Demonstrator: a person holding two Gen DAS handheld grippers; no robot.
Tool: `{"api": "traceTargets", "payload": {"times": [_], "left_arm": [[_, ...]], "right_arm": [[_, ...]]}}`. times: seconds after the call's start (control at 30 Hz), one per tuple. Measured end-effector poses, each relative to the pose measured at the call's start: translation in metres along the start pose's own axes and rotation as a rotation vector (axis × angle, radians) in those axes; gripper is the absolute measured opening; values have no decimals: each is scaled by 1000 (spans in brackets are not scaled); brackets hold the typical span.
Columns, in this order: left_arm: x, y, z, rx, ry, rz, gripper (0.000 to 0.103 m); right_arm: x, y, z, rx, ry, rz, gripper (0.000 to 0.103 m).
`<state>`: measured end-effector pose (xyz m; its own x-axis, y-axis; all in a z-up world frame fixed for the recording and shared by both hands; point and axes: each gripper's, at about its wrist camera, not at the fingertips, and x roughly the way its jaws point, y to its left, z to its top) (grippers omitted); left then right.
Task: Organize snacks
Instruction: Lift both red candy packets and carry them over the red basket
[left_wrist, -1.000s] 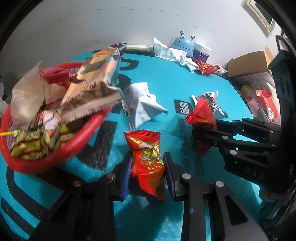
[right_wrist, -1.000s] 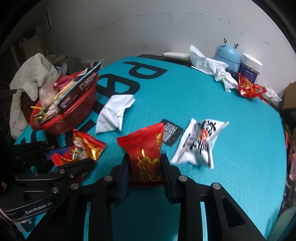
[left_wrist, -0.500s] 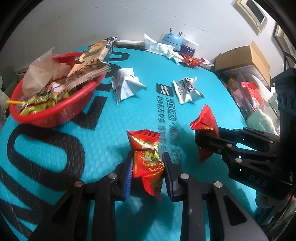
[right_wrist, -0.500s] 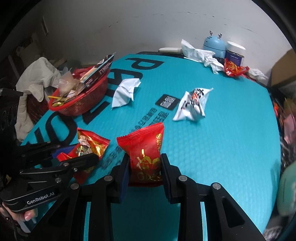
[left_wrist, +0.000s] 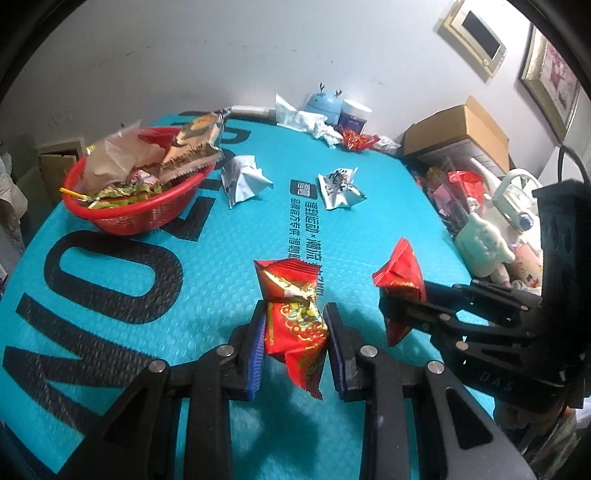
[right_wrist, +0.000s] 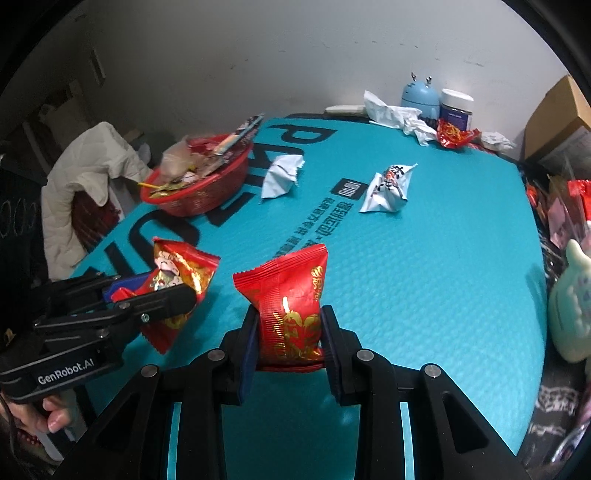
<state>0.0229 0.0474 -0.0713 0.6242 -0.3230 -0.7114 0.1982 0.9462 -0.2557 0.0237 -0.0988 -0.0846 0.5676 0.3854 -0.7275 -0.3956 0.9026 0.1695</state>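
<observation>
Left gripper (left_wrist: 295, 343) clenched on 1 red-and-gold foil snack packet (left_wrist: 293, 314); right gripper (right_wrist: 288, 341) clenched on 1 plain red foil snack packet (right_wrist: 290, 295). Ahead on teal mat (left_wrist: 221, 258): 1 red plastic mesh basket (left_wrist: 144, 214), 2 crumpled white wrappers (left_wrist: 242, 179) between.

On the mat (left_wrist: 110, 295) the heaped basket (left_wrist: 147, 218) sits far left; two loose packets (left_wrist: 242, 179) (left_wrist: 340, 188) lie to its right; a jar (left_wrist: 352, 116) stands at the far edge; a cardboard box (left_wrist: 458, 136) lies off the mat, far right.

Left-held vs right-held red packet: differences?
The left packet is crumpled, with a gold cartoon print; the right packet is puffed and smooth, plain red with gold pattern. The left packet's tail hangs below the pads; the right packet stands upright. Both are red, each clamped in a gripper.
</observation>
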Motion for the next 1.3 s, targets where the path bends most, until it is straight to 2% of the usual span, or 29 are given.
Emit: {"api": "traceTargets", "payload": {"times": [0.27,0.53,1.0,1.13,1.3], "left_arm": [[-38,-6,-4,9,-66,0,29],[-67,-2,7,10,-137,7,29],[-91,15,59,21,-248,1,29],[-93,30,75,3,-265,4,29],[-91,49,94,6,-285,49,29]], "right_arm": [[-24,23,-5,-24,-42,46,31],[-40,40,13,-56,-79,97,31],[-53,62,74,-153,-150,126,31],[-48,68,94,-182,-167,130,31],[-28,72,120,-197,-166,137,31]]}}
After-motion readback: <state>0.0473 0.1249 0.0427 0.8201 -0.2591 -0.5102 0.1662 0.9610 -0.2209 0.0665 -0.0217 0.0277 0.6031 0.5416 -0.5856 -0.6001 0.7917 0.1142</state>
